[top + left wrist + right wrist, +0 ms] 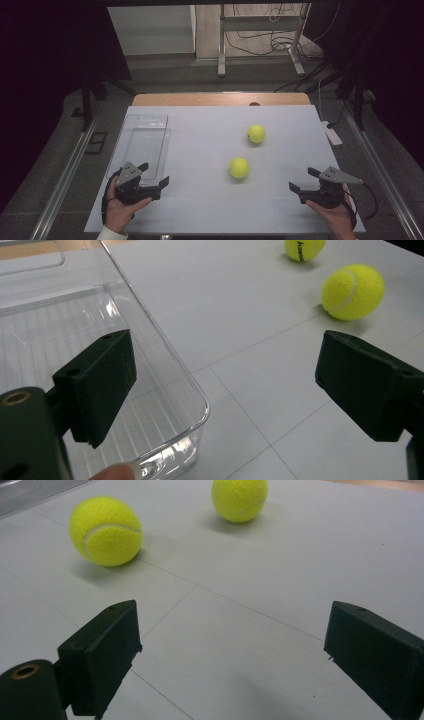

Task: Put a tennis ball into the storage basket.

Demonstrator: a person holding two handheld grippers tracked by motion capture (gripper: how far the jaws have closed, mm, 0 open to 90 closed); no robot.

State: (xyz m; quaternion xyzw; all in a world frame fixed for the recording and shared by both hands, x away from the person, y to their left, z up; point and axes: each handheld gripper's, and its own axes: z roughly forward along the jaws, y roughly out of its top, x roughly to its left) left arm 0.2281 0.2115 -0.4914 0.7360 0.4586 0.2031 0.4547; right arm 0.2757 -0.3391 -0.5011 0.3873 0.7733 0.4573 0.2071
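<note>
Both grippers, left gripper (152, 179) and right gripper (300, 181), jaws wide, empty; nearer tennis ball (239, 168) likely first: straddle it squarely before carrying to clear bin (142, 145)

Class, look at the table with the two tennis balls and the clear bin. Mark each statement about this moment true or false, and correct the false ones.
1. Both tennis balls lie on the table. True: near ball, far ball.
2. The left tongs grip a ball. False: they are open and hold nothing.
3. The clear bin holds a ball. False: it is empty.
4. The right tongs are open. True.
5. The bin is on the table's left side. True.
</note>
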